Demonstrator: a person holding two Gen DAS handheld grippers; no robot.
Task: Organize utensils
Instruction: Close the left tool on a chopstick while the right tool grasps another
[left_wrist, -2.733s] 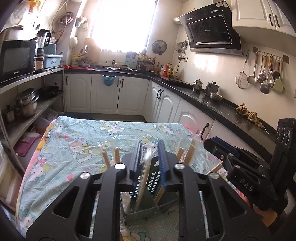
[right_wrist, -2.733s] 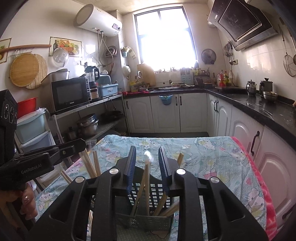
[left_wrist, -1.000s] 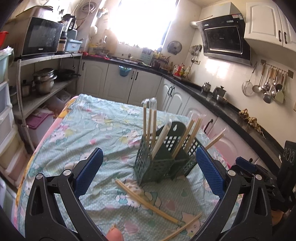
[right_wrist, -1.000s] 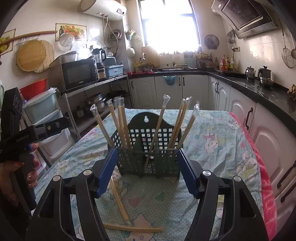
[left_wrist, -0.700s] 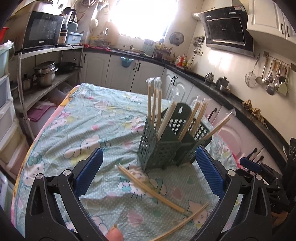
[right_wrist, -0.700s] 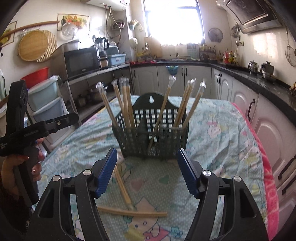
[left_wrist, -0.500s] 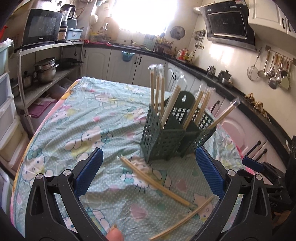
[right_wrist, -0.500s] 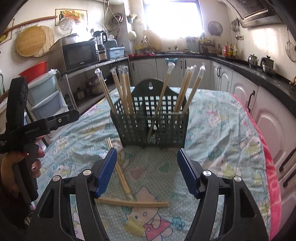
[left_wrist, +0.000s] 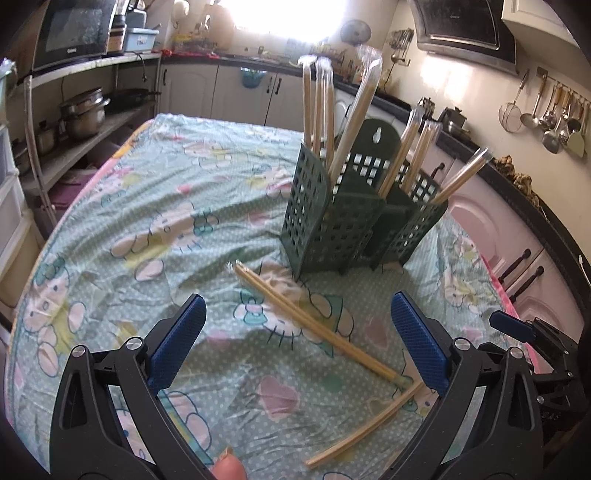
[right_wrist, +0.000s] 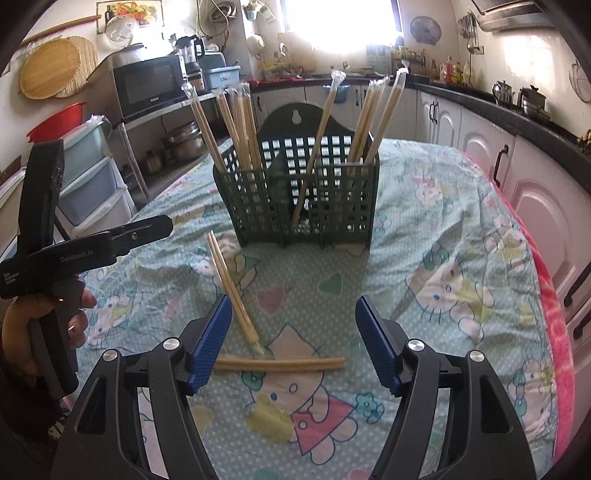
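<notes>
A dark green slotted utensil holder (left_wrist: 343, 221) (right_wrist: 299, 199) stands on the table and holds several wrapped chopstick pairs (left_wrist: 321, 107) (right_wrist: 236, 125) upright. One wrapped pair (left_wrist: 314, 325) (right_wrist: 232, 288) lies on the cloth in front of it, and a second pair (left_wrist: 365, 428) (right_wrist: 280, 363) lies crosswise nearer to me. My left gripper (left_wrist: 299, 343) is open and empty, above the loose pairs. My right gripper (right_wrist: 293, 339) is open and empty, just above the crosswise pair. The left gripper's body also shows in the right wrist view (right_wrist: 85, 247).
The table carries a cartoon-print cloth (left_wrist: 155, 206) (right_wrist: 461, 258). Kitchen cabinets (right_wrist: 480, 147) and a black counter run along the right. A shelf with pots (left_wrist: 77, 114) and a microwave (right_wrist: 147, 88) stands at the left. Plastic drawers (right_wrist: 92, 181) stand beside the table.
Both grippers, first shut on chopsticks over the holder, have opened and pulled back. They now sit lower over the two loose pairs on the cloth.
</notes>
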